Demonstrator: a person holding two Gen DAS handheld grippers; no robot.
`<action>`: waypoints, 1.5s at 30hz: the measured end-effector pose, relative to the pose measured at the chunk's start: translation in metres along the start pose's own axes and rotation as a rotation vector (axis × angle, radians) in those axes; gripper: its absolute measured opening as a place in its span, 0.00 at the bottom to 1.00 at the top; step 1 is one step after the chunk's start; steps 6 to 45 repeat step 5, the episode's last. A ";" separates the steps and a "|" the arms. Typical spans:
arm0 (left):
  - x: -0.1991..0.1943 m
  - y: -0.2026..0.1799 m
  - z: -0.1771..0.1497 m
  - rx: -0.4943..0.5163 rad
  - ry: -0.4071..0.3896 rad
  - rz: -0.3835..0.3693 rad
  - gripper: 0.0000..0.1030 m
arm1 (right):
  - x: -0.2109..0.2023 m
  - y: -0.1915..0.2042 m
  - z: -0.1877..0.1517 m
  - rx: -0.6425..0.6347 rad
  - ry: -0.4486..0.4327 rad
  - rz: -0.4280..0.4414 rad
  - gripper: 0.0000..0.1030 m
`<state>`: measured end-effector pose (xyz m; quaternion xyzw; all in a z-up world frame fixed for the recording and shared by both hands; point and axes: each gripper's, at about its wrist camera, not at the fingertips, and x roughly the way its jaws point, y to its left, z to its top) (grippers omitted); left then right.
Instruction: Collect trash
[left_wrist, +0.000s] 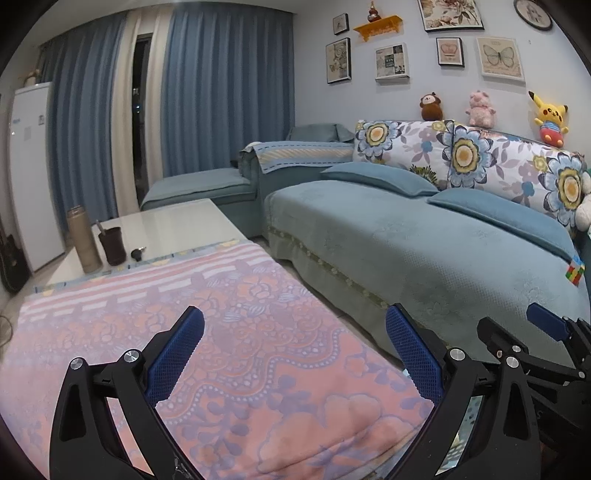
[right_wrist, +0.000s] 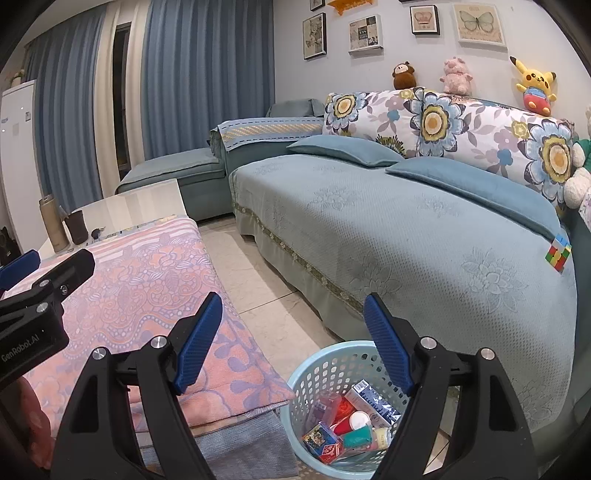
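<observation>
A light blue perforated basket (right_wrist: 314, 373) stands on the floor between the table and the sofa, holding several pieces of trash: small boxes, a red cup, a teal cup (right_wrist: 356, 437). My right gripper (right_wrist: 293, 321) is open and empty, above the basket. My left gripper (left_wrist: 295, 334) is open and empty over the pink floral cloth (left_wrist: 177, 332) on the table. The right gripper shows at the right edge of the left wrist view (left_wrist: 546, 326); the left gripper shows at the left of the right wrist view (right_wrist: 44, 269).
A blue sofa (right_wrist: 406, 236) with floral cushions and plush toys fills the right. A colourful cube (right_wrist: 557, 253) lies on it. A tan bottle (left_wrist: 83, 240), dark cup (left_wrist: 112, 245) and keys (left_wrist: 137, 253) stand on the white table's far end. Tiled floor (right_wrist: 251, 273) runs between table and sofa.
</observation>
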<state>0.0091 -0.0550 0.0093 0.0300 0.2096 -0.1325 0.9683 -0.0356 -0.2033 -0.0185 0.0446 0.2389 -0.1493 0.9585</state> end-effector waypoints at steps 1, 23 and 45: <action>0.000 0.000 0.000 -0.002 0.000 -0.004 0.93 | 0.000 0.000 0.000 0.001 0.001 0.000 0.73; 0.000 0.001 0.000 -0.007 -0.001 -0.009 0.93 | 0.000 -0.001 -0.001 0.002 0.002 0.001 0.73; 0.000 0.001 0.000 -0.007 -0.001 -0.009 0.93 | 0.000 -0.001 -0.001 0.002 0.002 0.001 0.73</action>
